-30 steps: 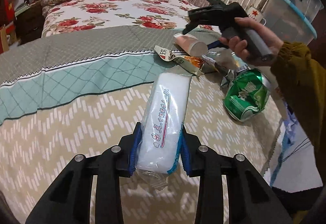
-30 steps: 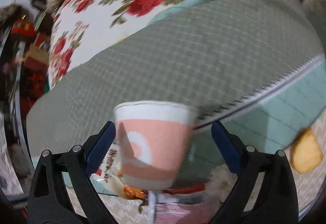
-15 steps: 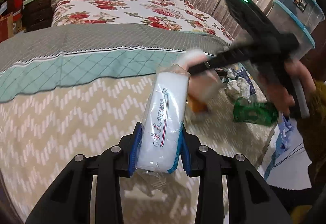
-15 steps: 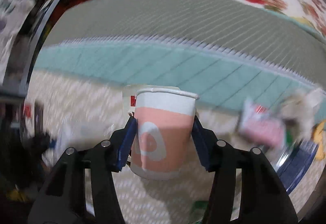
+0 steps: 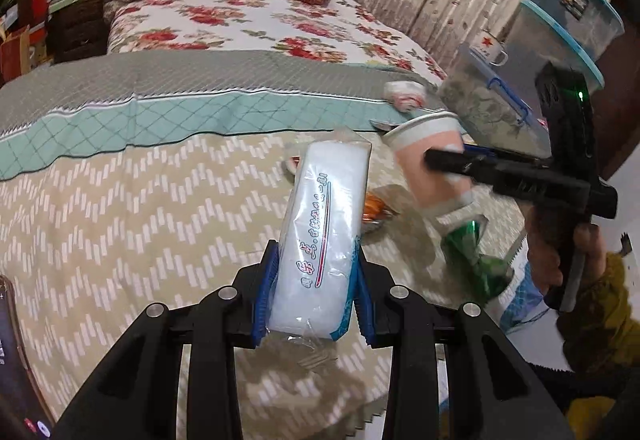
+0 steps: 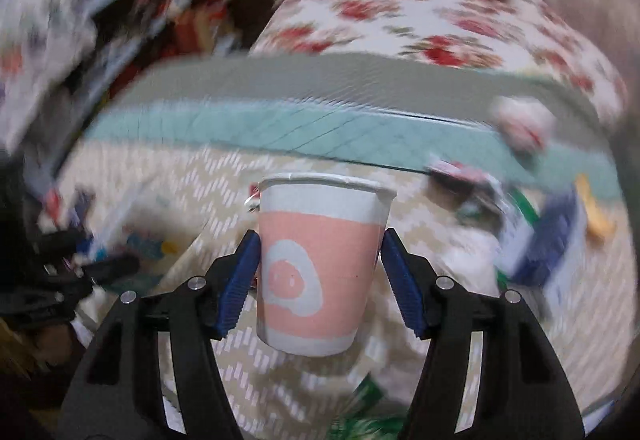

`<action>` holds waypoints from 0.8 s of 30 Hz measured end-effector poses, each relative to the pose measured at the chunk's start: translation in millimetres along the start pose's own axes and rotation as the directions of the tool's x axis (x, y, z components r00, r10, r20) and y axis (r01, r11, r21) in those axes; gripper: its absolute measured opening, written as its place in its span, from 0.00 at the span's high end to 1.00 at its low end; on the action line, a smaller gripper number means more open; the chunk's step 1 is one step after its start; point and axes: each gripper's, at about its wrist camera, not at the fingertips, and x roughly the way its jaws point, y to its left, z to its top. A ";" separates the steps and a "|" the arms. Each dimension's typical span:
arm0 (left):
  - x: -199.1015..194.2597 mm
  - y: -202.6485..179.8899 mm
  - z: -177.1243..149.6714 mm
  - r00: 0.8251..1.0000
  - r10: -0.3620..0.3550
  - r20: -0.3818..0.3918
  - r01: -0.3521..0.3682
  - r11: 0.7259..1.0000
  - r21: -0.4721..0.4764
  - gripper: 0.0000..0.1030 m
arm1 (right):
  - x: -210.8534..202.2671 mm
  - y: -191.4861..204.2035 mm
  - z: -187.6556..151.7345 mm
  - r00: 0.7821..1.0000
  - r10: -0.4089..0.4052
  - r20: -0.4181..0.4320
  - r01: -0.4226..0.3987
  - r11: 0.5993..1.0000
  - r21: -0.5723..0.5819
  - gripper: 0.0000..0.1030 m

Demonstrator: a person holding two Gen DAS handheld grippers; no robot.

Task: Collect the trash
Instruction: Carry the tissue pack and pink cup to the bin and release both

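Note:
My left gripper (image 5: pixel 314 292) is shut on a white plastic-wrapped tissue pack (image 5: pixel 324 240), which it holds up over the beige zigzag bedspread (image 5: pixel 120 224). A pink and white paper cup (image 6: pixel 316 268) stands upright between the blue pads of my right gripper (image 6: pixel 320 272), clear of the bed. The jaws are opening slightly, with the cup still carried between them. In the left wrist view the cup (image 5: pixel 424 159) and right gripper (image 5: pixel 448 167) hang just right of the pack, held by a hand (image 5: pixel 560 256) in a mustard sleeve.
A crushed green can (image 5: pixel 472 252), an orange wrapper (image 5: pixel 374 209) and a crumpled tissue (image 5: pixel 402 93) lie on the bed's right side. Stacked clear storage bins (image 5: pixel 560 39) and a white mug (image 5: pixel 490 49) stand beyond the bed edge. The right wrist view is motion-blurred.
The right gripper's jaws closed on the paper cup, lifted it off the bed and swung it toward the left gripper. The left gripper shifted a little with the tissue pack.

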 end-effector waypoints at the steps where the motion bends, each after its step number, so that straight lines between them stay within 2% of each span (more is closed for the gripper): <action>1: -0.8 -4.5 -1.0 1.000 -0.016 -0.003 0.016 1.000 0.008 0.69 | -13.3 -16.1 -9.9 0.999 0.016 0.049 -0.019 0.998 0.062 0.39; 4: 2.3 -20.9 -1.0 0.998 -0.055 -0.020 0.056 0.997 0.045 0.69 | -49.5 -55.0 -48.3 0.982 -0.009 0.186 -0.029 0.979 0.202 0.39; 6: 7.1 -33.6 -0.2 0.995 -0.095 -0.040 0.098 0.992 0.076 0.69 | -71.8 -79.3 -82.7 0.962 -0.117 0.249 0.042 0.957 0.287 0.38; 9: 20.6 -57.1 -0.5 0.989 -0.120 -0.081 0.131 0.982 0.139 0.69 | -86.9 -101.2 -122.6 0.937 -0.264 0.230 0.169 0.916 0.363 0.38; 11: 34.4 -72.4 -4.3 0.983 -0.135 -0.129 0.156 0.972 0.174 0.69 | -89.4 -109.5 -142.1 0.932 -0.305 0.197 0.214 0.900 0.380 0.38; 15: 60.1 -89.7 -12.1 0.973 -0.109 -0.201 0.152 0.966 0.209 0.69 | -82.4 -115.3 -160.1 0.941 -0.306 0.148 0.232 0.897 0.376 0.33; 18: 73.5 -91.7 -15.1 0.970 -0.081 -0.230 0.128 0.972 0.197 0.68 | -76.1 -120.2 -168.0 0.942 -0.295 0.159 0.215 0.896 0.389 0.28; 20: 77.4 -91.0 -13.9 0.968 -0.070 -0.243 0.118 0.975 0.190 0.66 | -71.2 -120.3 -171.5 0.947 -0.279 0.159 0.197 0.896 0.398 0.24; 21: 78.0 -92.0 -14.0 0.968 -0.062 -0.243 0.111 0.975 0.195 0.63 | -71.0 -119.8 -175.9 0.949 -0.272 0.161 0.188 0.895 0.403 0.23; 22: 78.2 -93.5 -14.0 0.969 -0.053 -0.241 0.103 0.974 0.202 0.56 | -69.7 -122.5 -177.7 0.951 -0.259 0.168 0.170 0.893 0.416 0.20; 24: 78.3 -95.6 -15.2 0.970 -0.043 -0.238 0.095 0.973 0.212 0.53 | -68.3 -123.5 -182.7 0.955 -0.237 0.179 0.139 0.889 0.436 0.19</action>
